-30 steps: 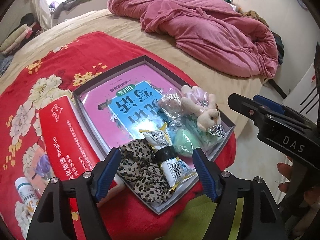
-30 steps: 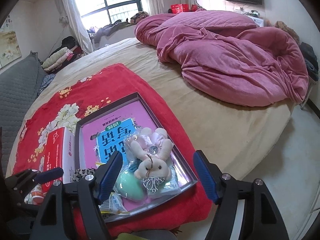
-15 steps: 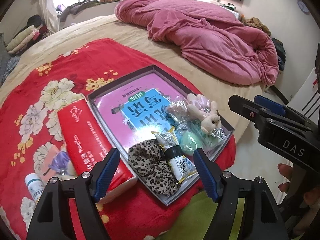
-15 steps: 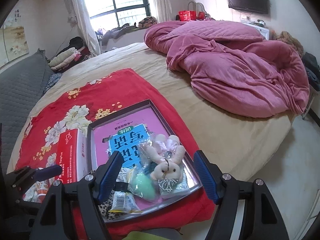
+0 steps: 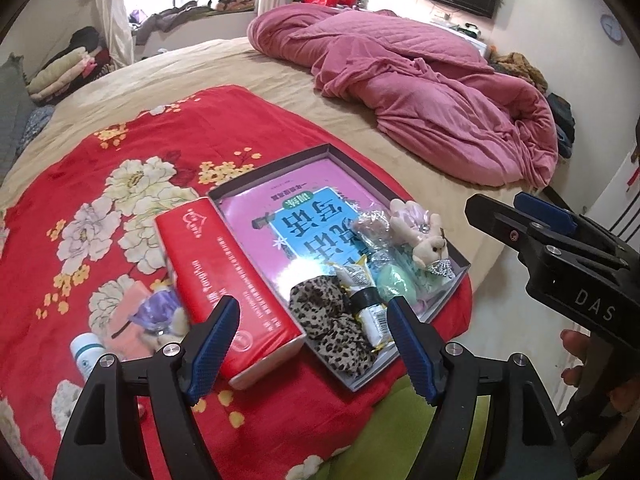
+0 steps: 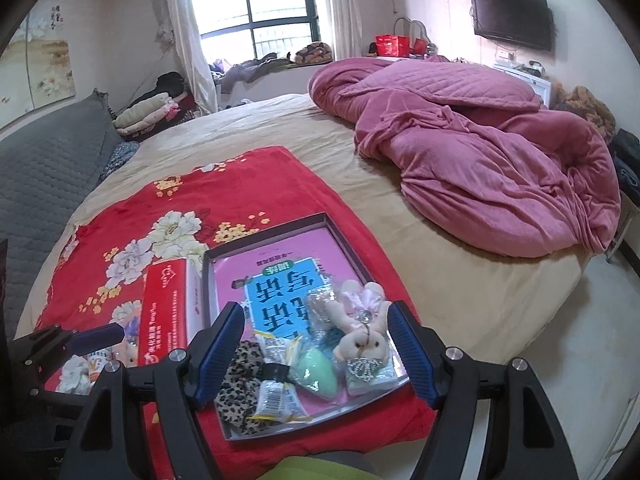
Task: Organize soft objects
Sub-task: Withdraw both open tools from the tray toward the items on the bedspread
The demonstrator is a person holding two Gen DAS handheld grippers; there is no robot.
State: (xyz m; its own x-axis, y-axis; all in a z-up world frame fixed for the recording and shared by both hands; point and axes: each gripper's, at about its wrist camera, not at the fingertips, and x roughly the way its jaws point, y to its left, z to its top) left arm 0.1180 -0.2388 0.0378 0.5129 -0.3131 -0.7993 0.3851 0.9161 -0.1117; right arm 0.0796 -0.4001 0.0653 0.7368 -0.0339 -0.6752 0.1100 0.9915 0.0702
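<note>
Soft objects sit bunched at the near end of a shallow grey tray [image 5: 460,258] on a red floral blanket [image 5: 132,148]: leopard-print scrunchie [image 5: 332,320], snack packet [image 5: 366,300] with a black band, mint-green egg-shaped sponge [image 5: 394,284], small plush bunny [image 5: 428,246], clear crinkly pouch [image 5: 372,226]. Left gripper [image 5: 312,340] hangs above the near tray corner, jaws apart, nothing between pads. Right gripper [image 6: 316,350] also above the tray's near end, jaws apart, empty; a hand [image 5: 576,356] shows under it in the left view. Pink and blue book [image 5: 304,220] lies flat in the tray under the soft things. Red tissue pack [image 5: 228,280] touches the tray's left side. Left of it, a purple-wrapped item [image 5: 156,312] and white bottle [image 5: 86,354] on the blanket. Beyond, tan bedsheet [image 5: 192,64], then a rumpled pink quilt [image 5: 420,92]. Wall TV [image 6: 512,20] and window [image 6: 256,0] far back.
</note>
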